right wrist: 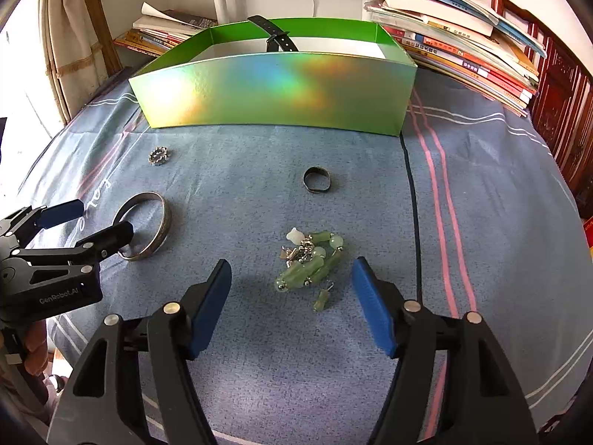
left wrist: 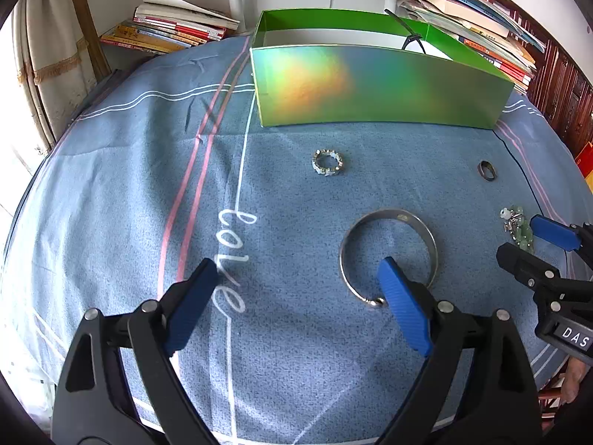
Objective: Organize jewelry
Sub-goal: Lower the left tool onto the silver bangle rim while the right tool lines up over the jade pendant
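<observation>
My left gripper (left wrist: 298, 263) is open over the blue cloth. Its right fingertip sits inside the loop of a silver bangle (left wrist: 393, 214), and its pads do not press on the band. My right gripper (right wrist: 292, 263) is open around a green bead bracelet (right wrist: 311, 263), which lies on the cloth between the fingers untouched. A sparkly ring (left wrist: 328, 163) and a dark ring (right wrist: 317, 180) lie farther back. Behind them stands a shiny green box (right wrist: 274, 92) with a black strap (right wrist: 274, 35) inside.
The blue bedsheet (left wrist: 281, 193) with pink and white stripes covers the surface. Stacks of books (right wrist: 463, 48) sit behind and right of the box, with more books (left wrist: 174, 29) at the back left. A curtain (left wrist: 44, 74) hangs at the left and dark wood furniture (right wrist: 563, 104) stands at the right.
</observation>
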`<state>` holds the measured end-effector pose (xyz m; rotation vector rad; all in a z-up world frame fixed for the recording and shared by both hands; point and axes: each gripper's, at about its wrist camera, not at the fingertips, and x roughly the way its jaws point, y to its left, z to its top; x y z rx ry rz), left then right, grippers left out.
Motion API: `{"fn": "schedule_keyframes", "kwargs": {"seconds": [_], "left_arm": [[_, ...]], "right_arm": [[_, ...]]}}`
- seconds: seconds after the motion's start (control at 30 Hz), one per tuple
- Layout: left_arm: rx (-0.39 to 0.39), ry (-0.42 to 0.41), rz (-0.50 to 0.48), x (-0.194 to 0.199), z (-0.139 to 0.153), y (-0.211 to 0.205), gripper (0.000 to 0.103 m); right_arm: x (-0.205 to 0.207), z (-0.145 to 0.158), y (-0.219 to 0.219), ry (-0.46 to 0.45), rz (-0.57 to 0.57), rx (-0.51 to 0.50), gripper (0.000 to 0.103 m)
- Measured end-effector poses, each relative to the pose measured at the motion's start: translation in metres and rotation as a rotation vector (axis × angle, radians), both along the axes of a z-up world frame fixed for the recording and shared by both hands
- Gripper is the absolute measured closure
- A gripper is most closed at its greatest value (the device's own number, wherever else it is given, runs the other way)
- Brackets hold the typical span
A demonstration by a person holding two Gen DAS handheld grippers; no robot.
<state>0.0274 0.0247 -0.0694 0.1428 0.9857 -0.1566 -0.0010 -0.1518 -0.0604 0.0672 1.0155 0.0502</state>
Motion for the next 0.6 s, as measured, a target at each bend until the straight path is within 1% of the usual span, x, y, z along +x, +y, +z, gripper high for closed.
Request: {"fn": "schedule_keyframes", "kwargs": {"seconds": [0.23, 0.33, 0.6], "left_arm": [[-0.004, 0.001, 0.002, 0.000, 0.000, 0.000, 0.014], [-0.005, 0.001, 0.002, 0.000, 0.000, 0.000, 0.013], [-0.011, 0.001, 0.005, 0.000, -0.001, 0.002, 0.012]], "right_arm": [[0.000, -0.001, 0.001, 0.000, -0.006, -0.012, 0.035], [0.000, -0.001, -0.002, 0.002, -0.027, -0.043, 0.035], [-0.002, -0.002, -0.015, 0.001, -0.072, -0.053, 0.035]]}}
